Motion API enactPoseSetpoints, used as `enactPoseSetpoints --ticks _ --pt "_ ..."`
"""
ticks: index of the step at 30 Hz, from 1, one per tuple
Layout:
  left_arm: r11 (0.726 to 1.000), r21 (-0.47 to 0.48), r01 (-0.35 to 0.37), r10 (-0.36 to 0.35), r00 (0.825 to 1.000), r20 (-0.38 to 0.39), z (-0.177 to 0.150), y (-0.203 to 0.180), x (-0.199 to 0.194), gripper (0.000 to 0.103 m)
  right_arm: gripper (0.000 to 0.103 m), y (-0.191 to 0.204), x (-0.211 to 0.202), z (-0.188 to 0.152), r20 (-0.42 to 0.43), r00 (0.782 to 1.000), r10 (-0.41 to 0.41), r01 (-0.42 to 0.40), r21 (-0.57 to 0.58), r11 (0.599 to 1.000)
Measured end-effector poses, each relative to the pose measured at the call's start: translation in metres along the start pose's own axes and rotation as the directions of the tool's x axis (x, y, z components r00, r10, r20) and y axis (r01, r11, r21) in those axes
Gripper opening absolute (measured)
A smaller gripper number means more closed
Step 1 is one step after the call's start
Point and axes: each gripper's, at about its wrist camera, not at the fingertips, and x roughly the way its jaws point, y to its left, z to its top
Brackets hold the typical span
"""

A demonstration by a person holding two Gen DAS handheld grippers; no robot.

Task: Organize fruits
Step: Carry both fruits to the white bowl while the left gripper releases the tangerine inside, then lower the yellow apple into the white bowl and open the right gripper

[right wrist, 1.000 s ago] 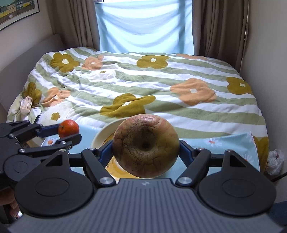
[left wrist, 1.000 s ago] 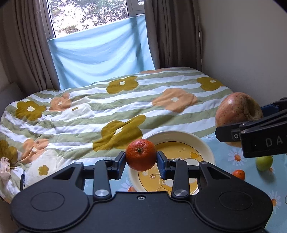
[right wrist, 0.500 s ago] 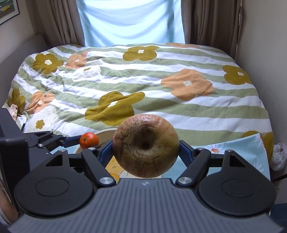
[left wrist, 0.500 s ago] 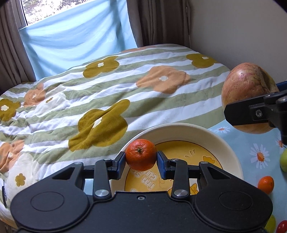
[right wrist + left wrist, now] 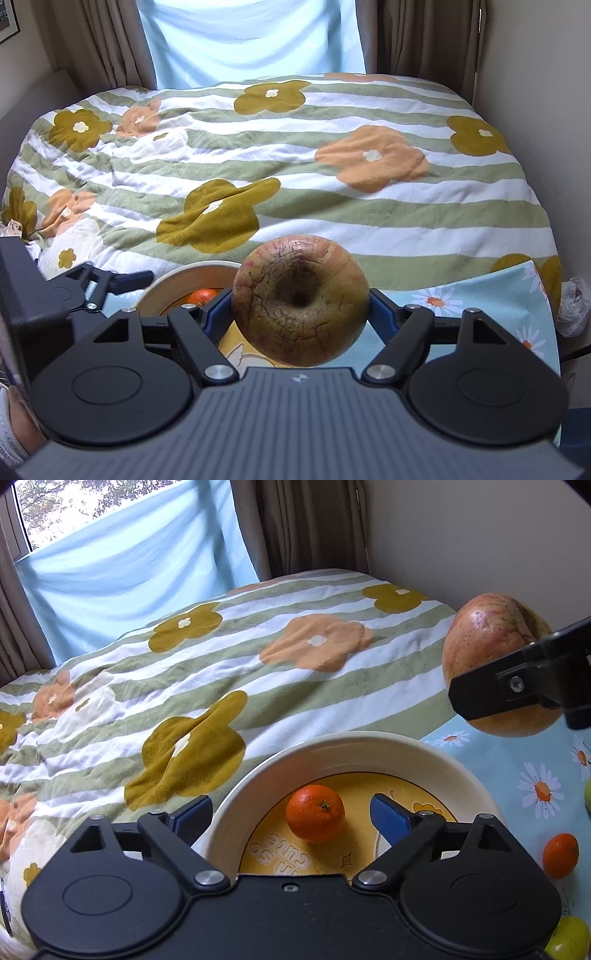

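Observation:
A small orange mandarin (image 5: 315, 813) lies free in the cream bowl (image 5: 295, 760) with a yellow cartoon bottom. My left gripper (image 5: 291, 816) hangs over the bowl's near rim, its jaws opening wide on either side of the mandarin without touching it. A big brownish-red apple (image 5: 301, 301) is clamped between the blue pads of my right gripper (image 5: 301, 314), held in the air right of the bowl (image 5: 184, 275). In the left wrist view the same apple (image 5: 491, 653) shows at the right edge behind a black finger. The mandarin (image 5: 201, 295) peeks out of the bowl in the right wrist view.
A light blue daisy tablecloth (image 5: 517, 768) carries a second mandarin (image 5: 560, 854) and green fruits (image 5: 569, 939) at the right. Behind lies a bed with a striped flowered quilt (image 5: 221, 672), then curtains and a wall. A white plastic bag (image 5: 574, 306) sits at the far right.
My left gripper has spread its jaws and let the mandarin drop into the bowl. Both grippers came lower and closer over the bowl; the apple stays gripped.

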Motion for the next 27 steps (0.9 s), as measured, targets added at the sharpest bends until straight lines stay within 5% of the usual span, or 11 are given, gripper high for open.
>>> enactPoseSetpoints --ticks 27 --pt "0.981 -0.167 -0.093 0.085 0.995 -0.057 -0.051 0.056 -0.077 0.096 0.091 0.062 0.063 -0.030 -0.067 0.997 0.031 -0.048 -0.257 0.965"
